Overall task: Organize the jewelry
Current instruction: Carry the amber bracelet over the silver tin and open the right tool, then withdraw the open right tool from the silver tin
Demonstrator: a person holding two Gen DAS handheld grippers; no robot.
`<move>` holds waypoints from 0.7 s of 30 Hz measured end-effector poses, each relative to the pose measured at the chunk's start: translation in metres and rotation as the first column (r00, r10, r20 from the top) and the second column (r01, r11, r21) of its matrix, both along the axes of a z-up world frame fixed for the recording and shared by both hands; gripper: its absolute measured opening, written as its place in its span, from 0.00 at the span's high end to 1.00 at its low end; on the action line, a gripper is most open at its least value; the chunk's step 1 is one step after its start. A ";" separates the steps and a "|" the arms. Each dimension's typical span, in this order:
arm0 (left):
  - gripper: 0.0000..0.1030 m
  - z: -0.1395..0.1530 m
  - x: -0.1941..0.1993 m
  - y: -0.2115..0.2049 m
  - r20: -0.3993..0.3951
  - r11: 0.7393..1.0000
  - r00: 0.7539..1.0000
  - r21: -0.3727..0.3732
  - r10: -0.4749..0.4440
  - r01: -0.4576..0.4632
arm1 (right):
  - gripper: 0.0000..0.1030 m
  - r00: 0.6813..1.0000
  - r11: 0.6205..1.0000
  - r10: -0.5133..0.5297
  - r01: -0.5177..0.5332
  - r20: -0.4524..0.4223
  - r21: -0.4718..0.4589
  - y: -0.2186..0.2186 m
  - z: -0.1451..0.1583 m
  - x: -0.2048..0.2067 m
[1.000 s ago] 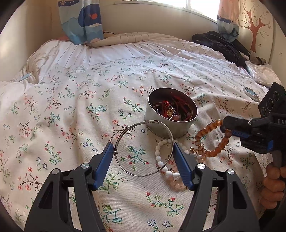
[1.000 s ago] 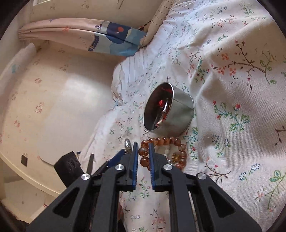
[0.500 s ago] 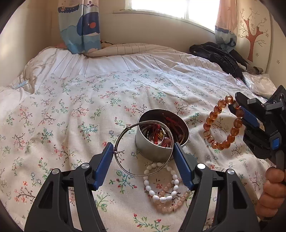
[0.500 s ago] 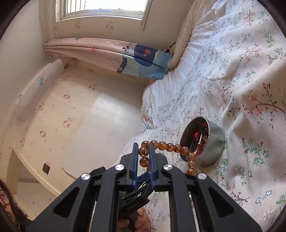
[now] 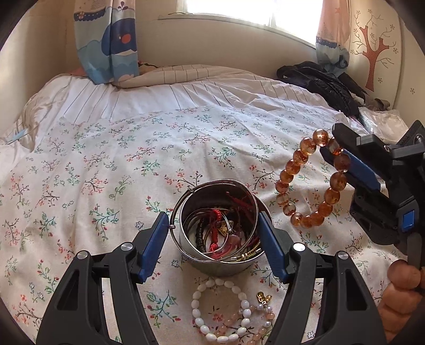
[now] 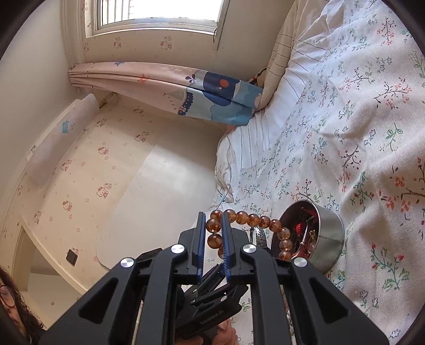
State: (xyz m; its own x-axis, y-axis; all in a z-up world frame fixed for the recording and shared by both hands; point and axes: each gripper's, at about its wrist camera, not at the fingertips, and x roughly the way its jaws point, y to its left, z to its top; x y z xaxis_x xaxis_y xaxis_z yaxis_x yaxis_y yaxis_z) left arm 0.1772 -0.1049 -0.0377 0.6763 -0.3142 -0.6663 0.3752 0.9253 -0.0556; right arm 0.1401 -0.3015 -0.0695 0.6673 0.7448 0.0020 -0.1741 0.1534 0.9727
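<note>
- White bead bracelet (image 5: 220,310) and pink bead bracelet (image 5: 255,322): they lie overlapping on the flowered bedspread (image 5: 106,164), nearest the camera, just in front of the tin.
- Left gripper (image 5: 213,236): the jaws stand wide and clamp a thin silver bangle (image 5: 186,197) by its two sides. The bangle is held tilted above the tin's open mouth.
- Round metal tin (image 5: 225,265): it stands upright on the bedspread and holds red cord, dark beads and metal rings.
- Right gripper (image 6: 213,236): the jaws are nearly closed and pinch an amber bead bracelet (image 5: 305,185). The loop hangs in the air, clear of the bedspread, to the right of the tin and higher than its rim.
- Dark clothing (image 5: 318,82): it lies at the far right corner of the bed.
- Curtain (image 5: 106,39): it hangs at the far edge, below the window (image 6: 159,13).
</note>
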 end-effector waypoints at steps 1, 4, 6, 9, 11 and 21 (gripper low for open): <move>0.38 -0.002 0.002 -0.003 -0.002 1.000 1.000 0.005 -0.003 0.003 | 0.87 1.000 1.000 -0.001 0.001 0.001 0.003 -0.001 0.000 0.002; 0.38 -0.006 0.010 -0.009 -0.020 1.000 1.000 0.002 -0.006 0.006 | 0.87 1.000 1.000 -0.004 0.004 0.001 0.010 -0.002 -0.003 0.008; 0.38 -0.010 0.015 -0.012 -0.029 1.000 1.000 0.007 -0.009 0.009 | 0.87 1.000 1.000 -0.007 0.007 0.004 0.012 -0.003 -0.004 0.010; 0.37 -0.015 0.020 -0.017 -0.038 1.000 0.999 0.029 -0.010 0.011 | 0.87 1.000 1.000 -0.004 0.004 -0.001 0.005 -0.003 -0.006 0.014; 0.37 -0.016 0.023 -0.019 -0.043 0.999 0.999 0.043 -0.016 0.018 | 0.87 1.000 1.000 -0.009 0.009 -0.010 0.004 -0.005 -0.008 0.014; 0.35 -0.004 0.023 -0.003 -0.056 0.992 0.997 -0.118 -0.052 0.045 | 0.75 0.979 0.993 -0.046 0.023 -0.198 -0.115 -0.011 -0.034 0.007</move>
